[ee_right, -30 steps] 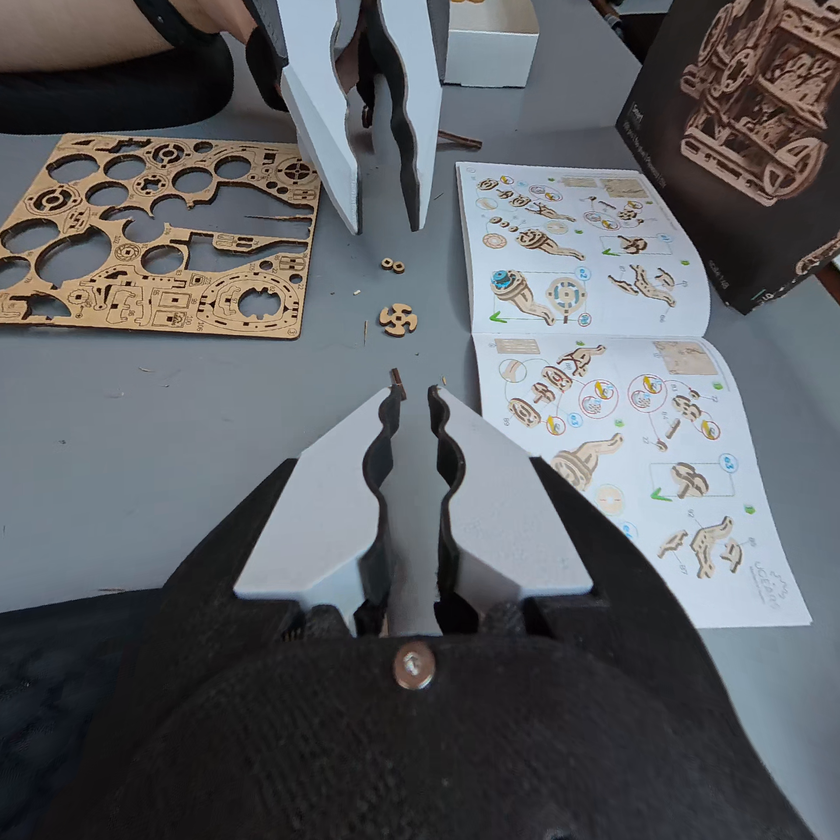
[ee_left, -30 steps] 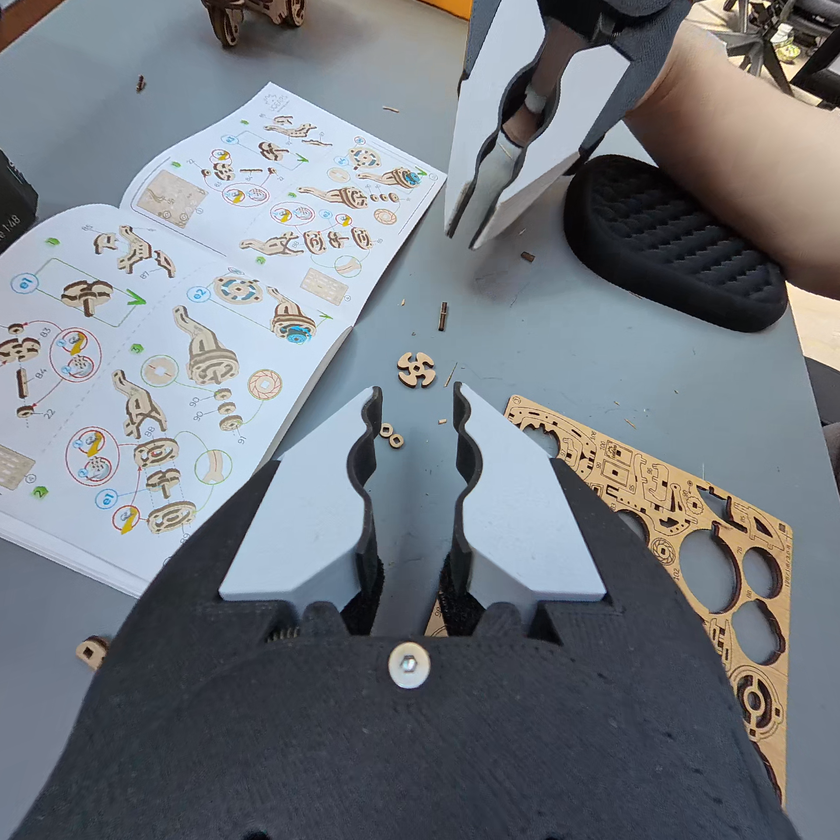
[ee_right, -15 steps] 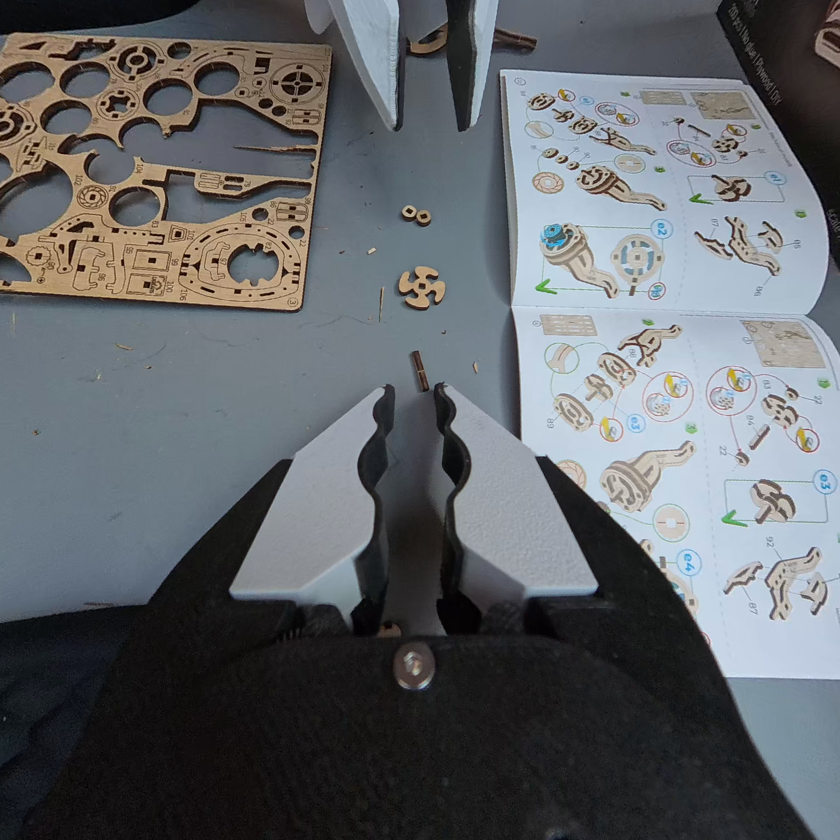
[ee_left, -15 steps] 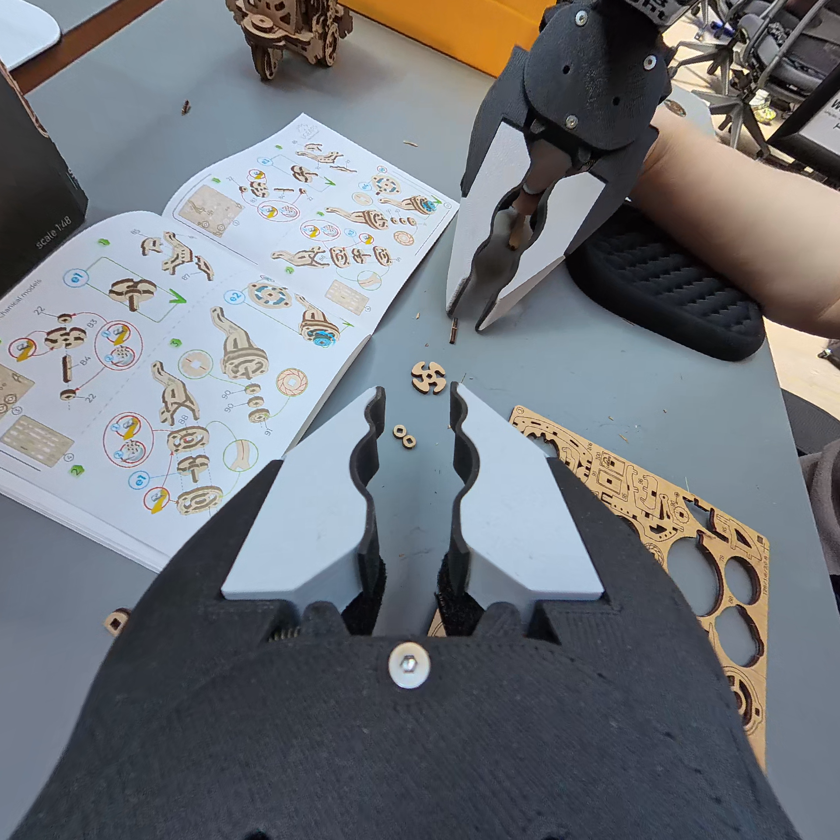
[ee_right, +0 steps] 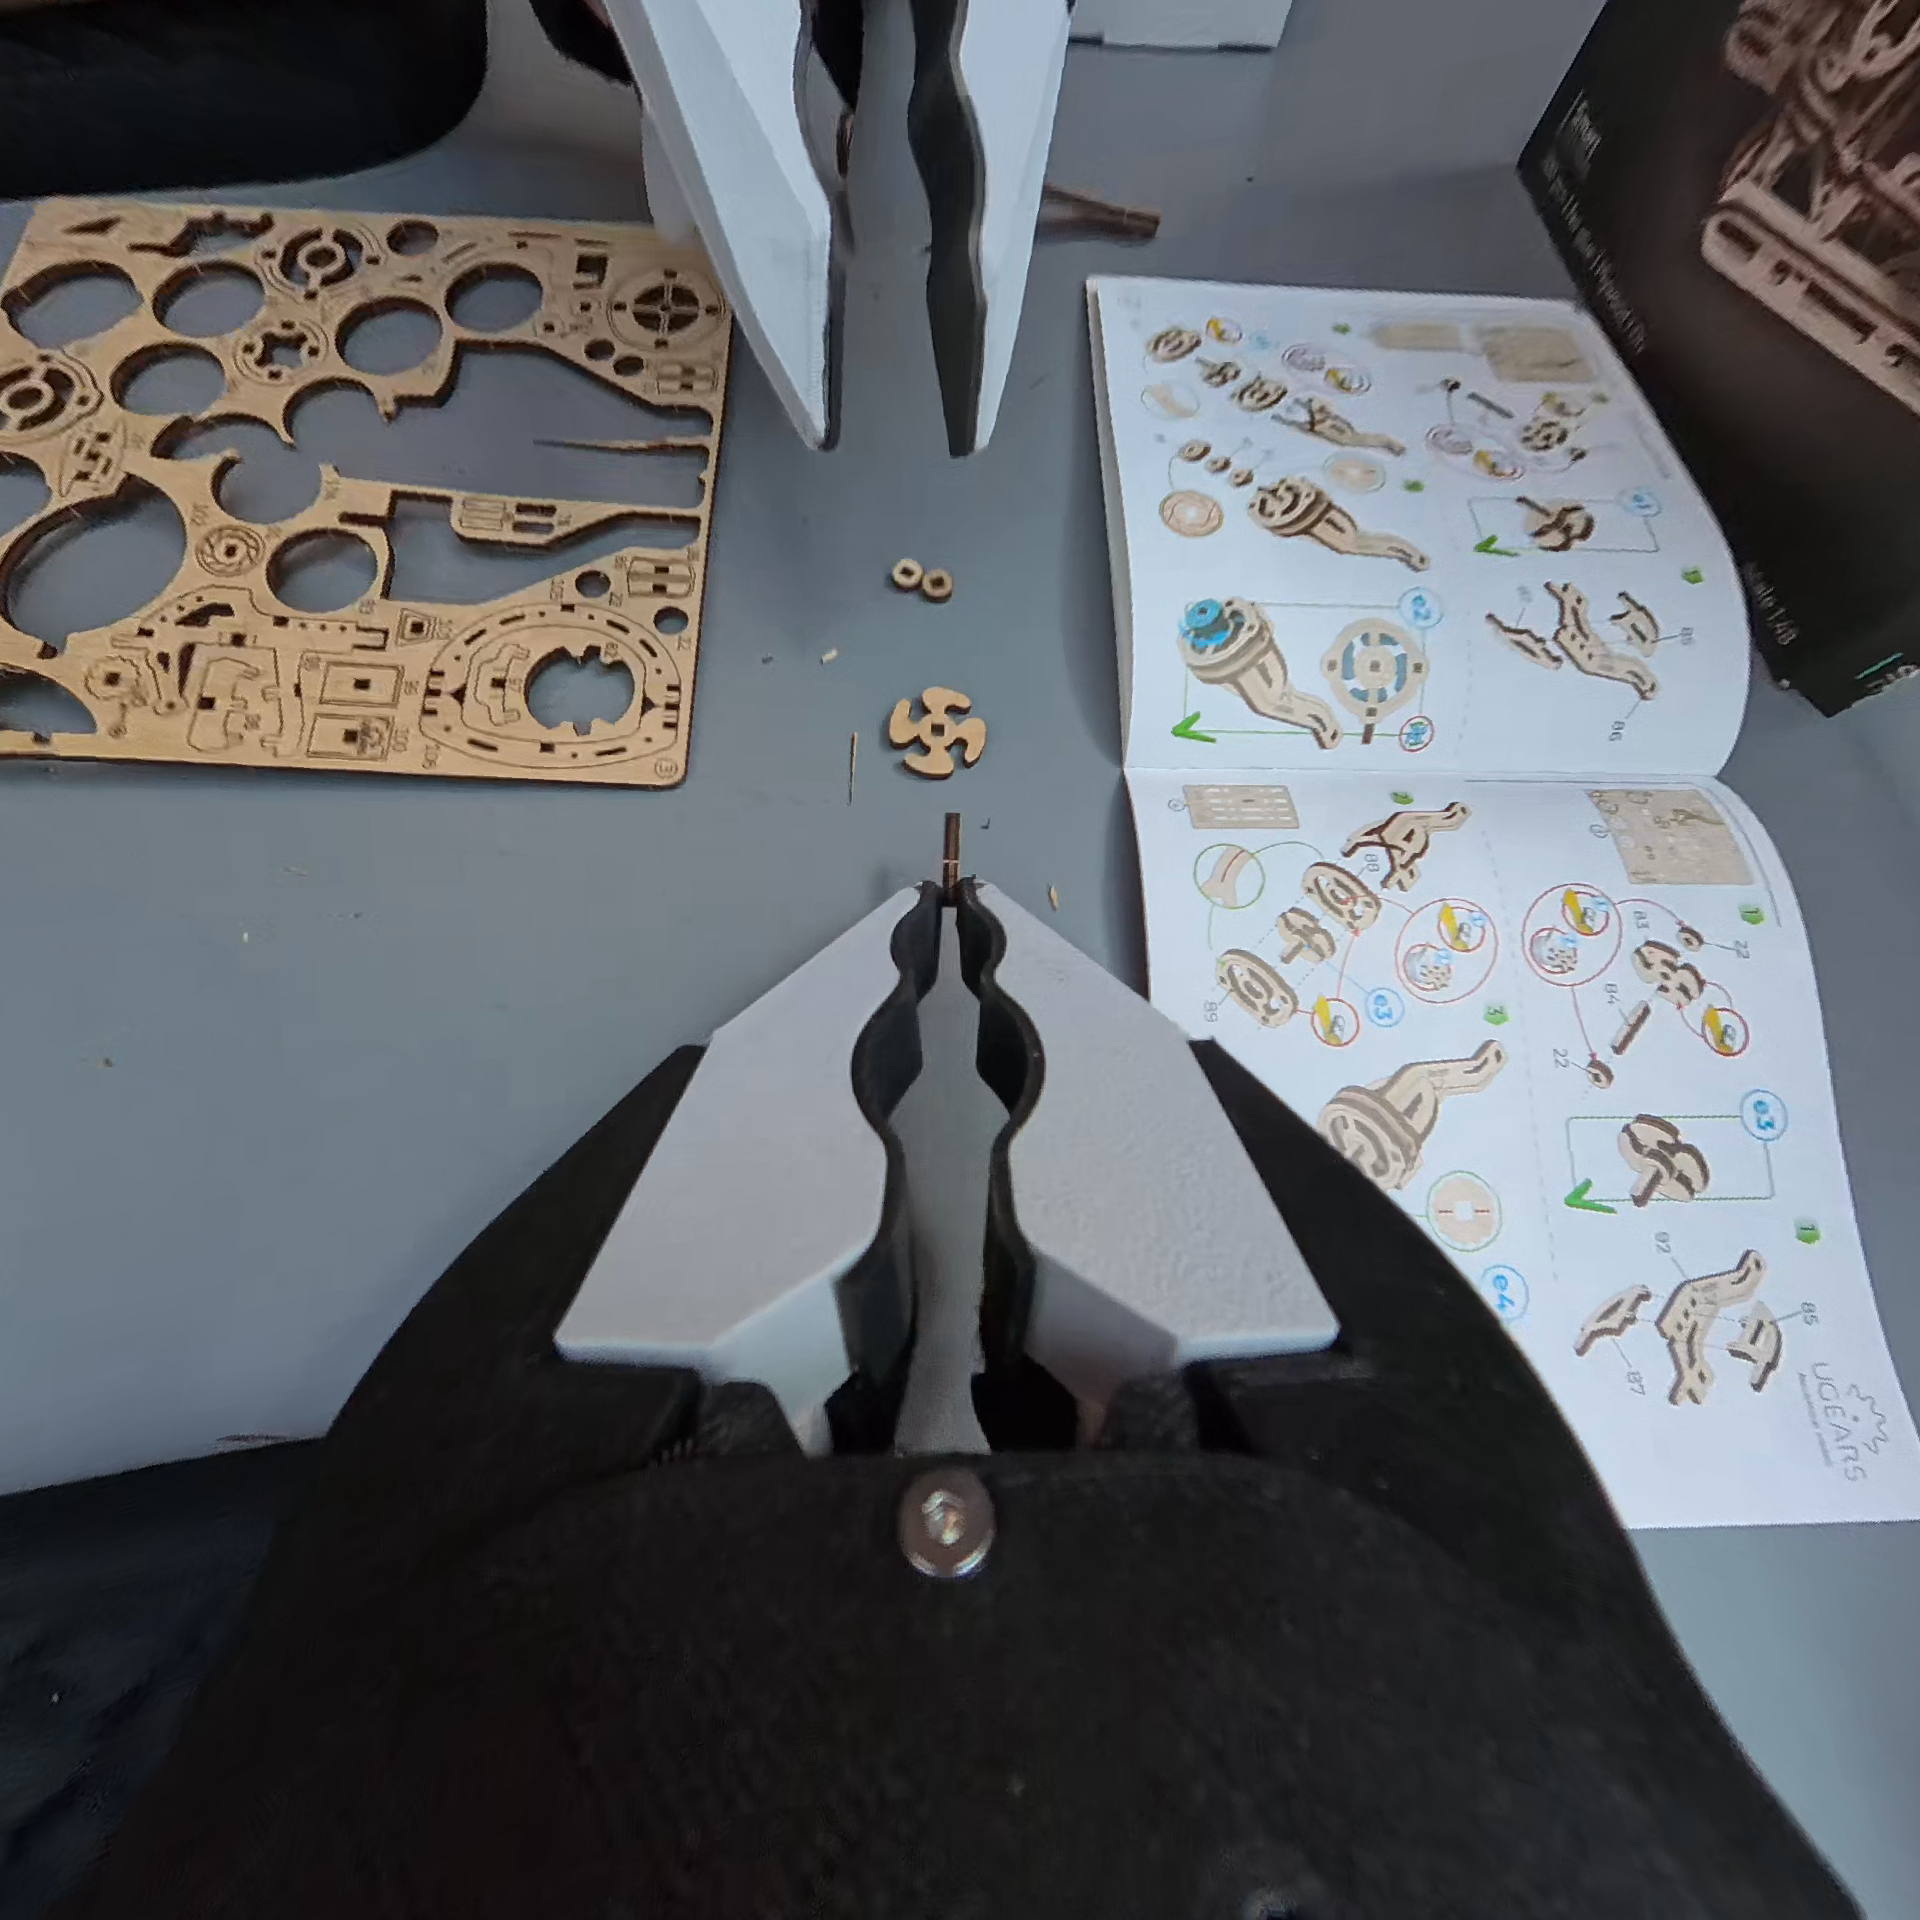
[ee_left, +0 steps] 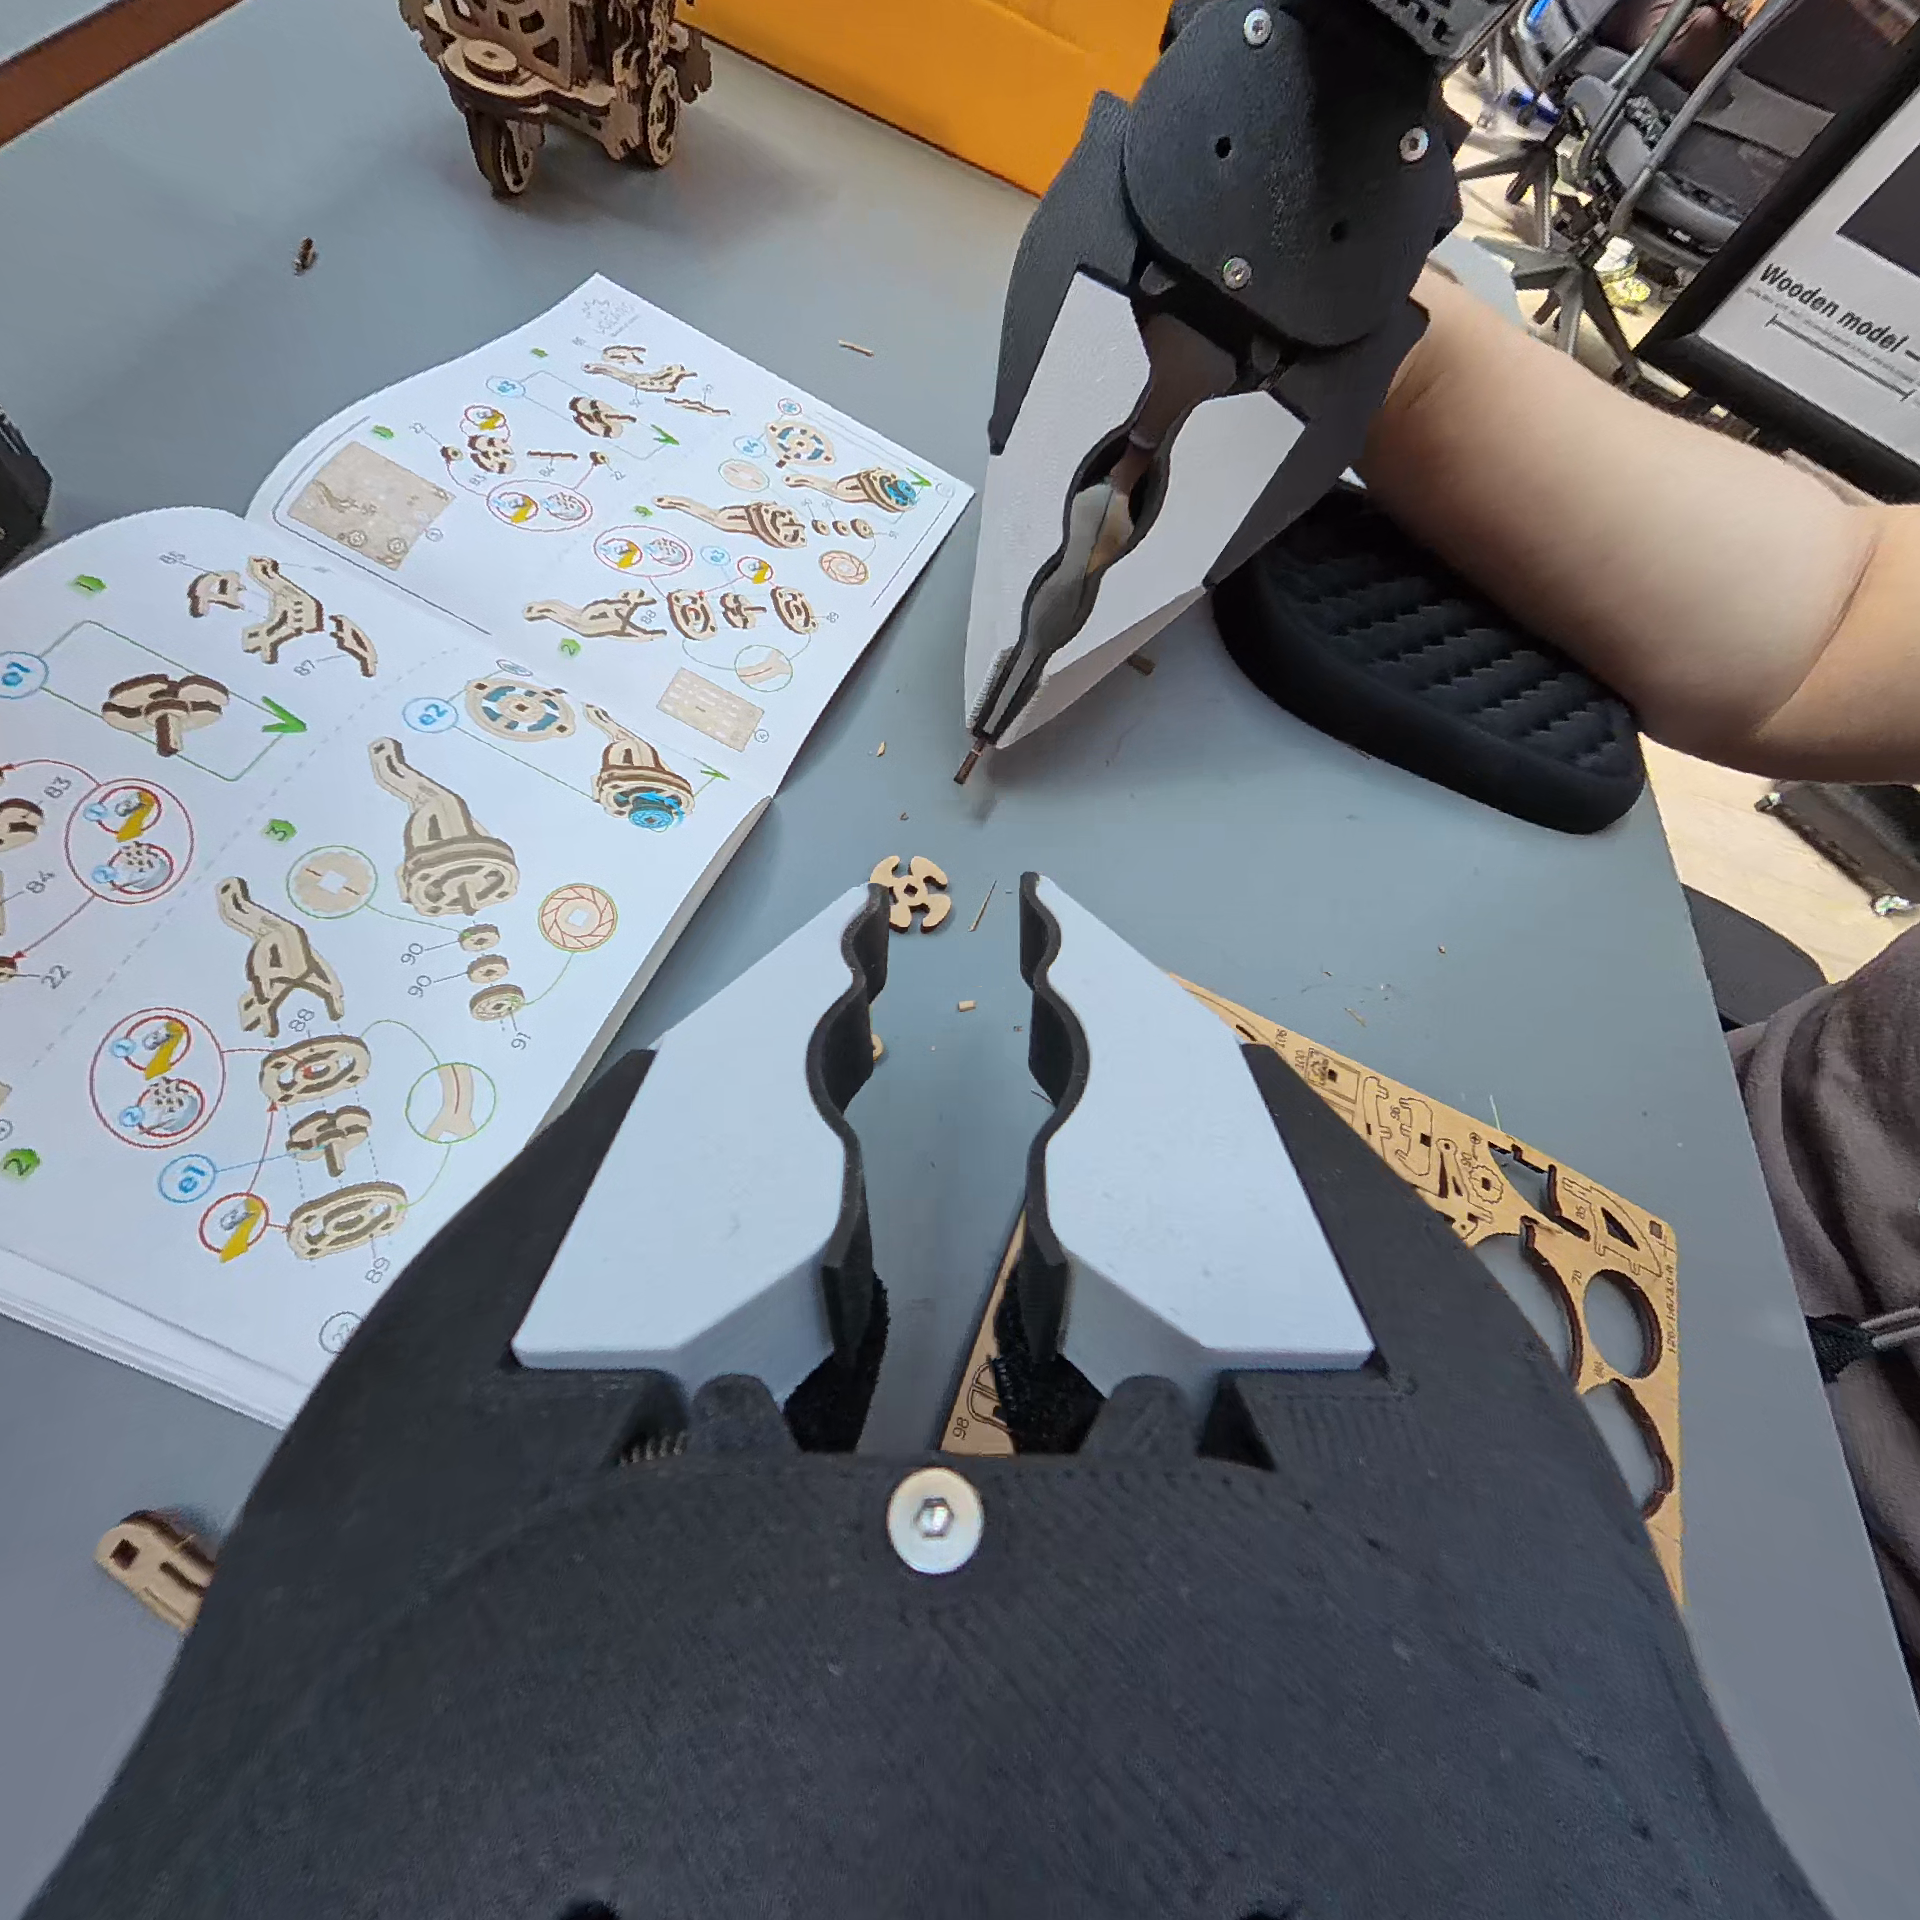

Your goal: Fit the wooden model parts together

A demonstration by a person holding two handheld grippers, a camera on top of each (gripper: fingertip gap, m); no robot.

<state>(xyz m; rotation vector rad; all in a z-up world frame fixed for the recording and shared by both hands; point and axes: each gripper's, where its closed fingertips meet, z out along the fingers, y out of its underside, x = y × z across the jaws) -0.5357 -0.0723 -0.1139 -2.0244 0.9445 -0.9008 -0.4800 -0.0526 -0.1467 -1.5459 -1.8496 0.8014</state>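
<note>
Item: short wooden pin (ee_right: 952,854), pinched at one end by our right gripper (ee_right: 948,896), its jaws drawn nearly together on it. The pin lies low over the grey table (ee_right: 416,987), long axis in line with the fingers, free end pointing at the slotted wooden rotor (ee_right: 935,732).

Next out: rotor, flat on the table, just ahead of the pin tip. The right gripper is nearer to it than the left.

Beyond: two small wooden rings (ee_right: 922,580), side by side.

Farthest: our left gripper (ee_right: 894,442), jaws parted a moderate way, holding nothing, tips pointing down near the rings.

Flanks: laser-cut parts sheet (ee_right: 343,499) and open instruction booklet (ee_right: 1455,831).

Change: half a second ago the pin lay loose before parted right jaws; now they grip it.
</note>
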